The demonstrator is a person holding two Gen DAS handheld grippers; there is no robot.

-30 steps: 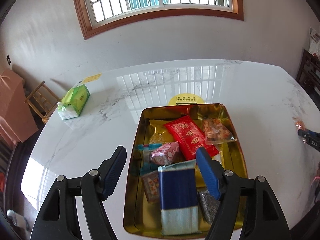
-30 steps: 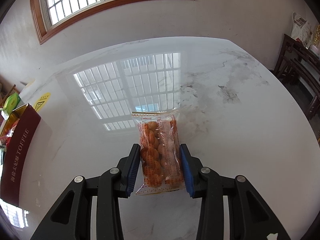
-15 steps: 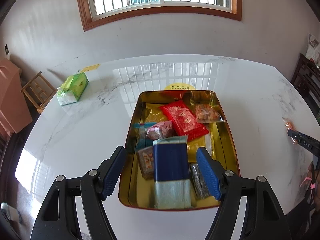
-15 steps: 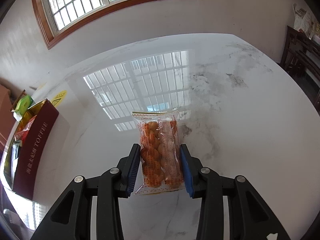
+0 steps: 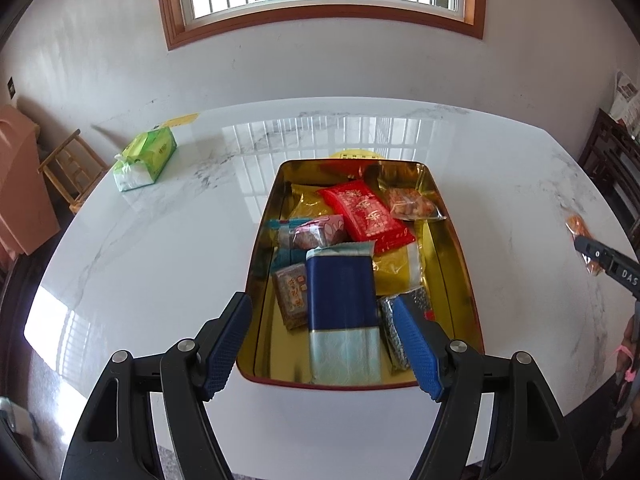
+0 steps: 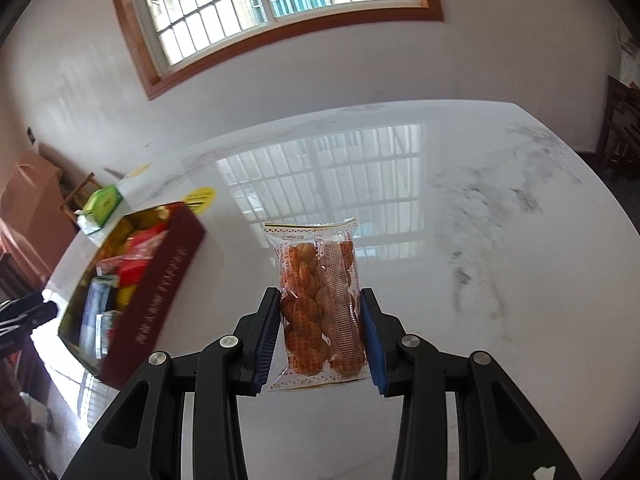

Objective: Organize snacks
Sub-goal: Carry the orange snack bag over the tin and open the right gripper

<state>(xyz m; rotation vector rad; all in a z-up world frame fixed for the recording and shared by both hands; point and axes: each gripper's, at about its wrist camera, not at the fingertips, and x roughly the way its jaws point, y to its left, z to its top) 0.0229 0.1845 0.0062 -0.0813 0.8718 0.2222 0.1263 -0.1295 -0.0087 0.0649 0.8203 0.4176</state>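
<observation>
tin already holds most snacks; right gripper pinches biscuit pack, not yet in tin. left gripper spread, empty, w/ nothing else loose on table.

A tin sits on the counter, its near end between the left gripper's spread fingers. Snack packets lie in it — a long packet near, a flat packet farther back. A tissue pack lies far left. Right of the tin, the right gripper holds a biscuit packet above the counter.
</observation>
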